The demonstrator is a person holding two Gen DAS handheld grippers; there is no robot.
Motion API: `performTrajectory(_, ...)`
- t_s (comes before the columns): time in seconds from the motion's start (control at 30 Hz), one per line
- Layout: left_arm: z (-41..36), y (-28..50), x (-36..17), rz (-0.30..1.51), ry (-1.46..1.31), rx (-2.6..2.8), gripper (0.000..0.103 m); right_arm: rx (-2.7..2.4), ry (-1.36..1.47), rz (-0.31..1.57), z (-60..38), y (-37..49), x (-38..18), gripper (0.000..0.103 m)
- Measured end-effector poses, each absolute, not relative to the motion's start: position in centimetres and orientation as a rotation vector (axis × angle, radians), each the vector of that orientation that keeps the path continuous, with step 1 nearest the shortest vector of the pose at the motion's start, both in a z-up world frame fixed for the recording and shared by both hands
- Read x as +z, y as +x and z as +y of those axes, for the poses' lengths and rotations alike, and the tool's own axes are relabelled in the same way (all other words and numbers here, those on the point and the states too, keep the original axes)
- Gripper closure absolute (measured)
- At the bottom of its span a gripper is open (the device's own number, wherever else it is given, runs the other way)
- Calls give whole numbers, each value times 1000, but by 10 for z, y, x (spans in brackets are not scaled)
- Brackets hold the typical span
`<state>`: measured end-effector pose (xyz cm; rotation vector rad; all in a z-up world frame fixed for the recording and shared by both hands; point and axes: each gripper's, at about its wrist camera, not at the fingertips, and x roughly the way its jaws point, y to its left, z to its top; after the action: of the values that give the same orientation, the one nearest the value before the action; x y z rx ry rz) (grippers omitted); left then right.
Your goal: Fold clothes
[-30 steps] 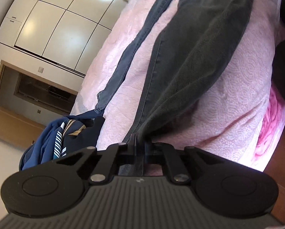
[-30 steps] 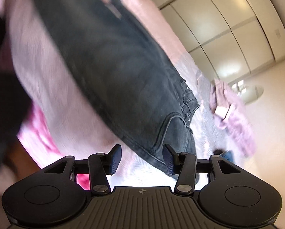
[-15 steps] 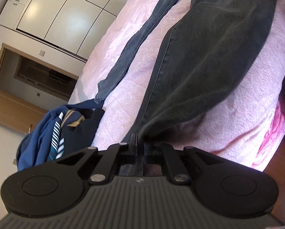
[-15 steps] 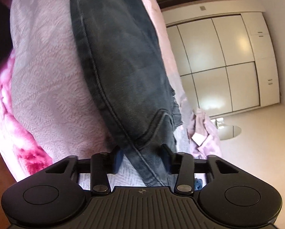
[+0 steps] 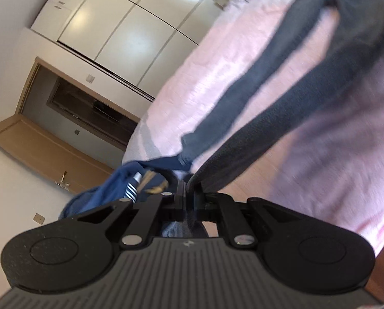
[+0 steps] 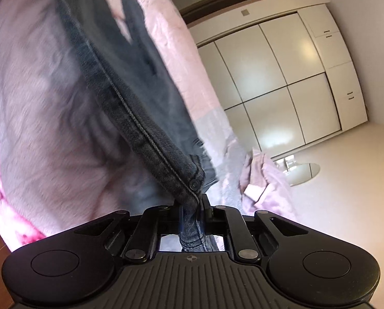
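Observation:
Dark grey jeans (image 5: 282, 118) lie stretched along a pink bedspread (image 5: 217, 59). My left gripper (image 5: 189, 193) is shut on the hem end of one leg, and that leg rises taut off the bed toward it. The other leg (image 5: 243, 95) lies flat further left. In the right wrist view the jeans' seamed edge (image 6: 145, 128) runs down to a rivet at the waistband corner. My right gripper (image 6: 192, 208) is closing, with its pads pressed on that corner. The pictures are motion-blurred.
A heap of navy clothes with a striped piece (image 5: 120, 188) sits at the bed's end. A pale pink garment (image 6: 264, 177) lies at the bed's edge near a round mirror (image 6: 300, 172). White wardrobe doors (image 6: 269, 82) and a wooden door (image 5: 37, 144) stand beyond.
The left gripper rose, lifting the gripped leg end off the bedspread. The right gripper's jaws went from wide apart around the waistband corner to clamped on it.

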<state>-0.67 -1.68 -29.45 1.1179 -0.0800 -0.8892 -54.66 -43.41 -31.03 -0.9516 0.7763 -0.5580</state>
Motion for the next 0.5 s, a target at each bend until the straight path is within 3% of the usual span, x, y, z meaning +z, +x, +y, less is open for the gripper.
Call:
performTrajectory(0.33, -145, 68, -218, -16, 1103, -890, 98, -559, -899, 738, -476, -486, -211, 95)
performTrajectory(0.5, -238, 113, -222, 88, 1162, -886, 98, -552, -830, 763, -526, -435, -172, 95)
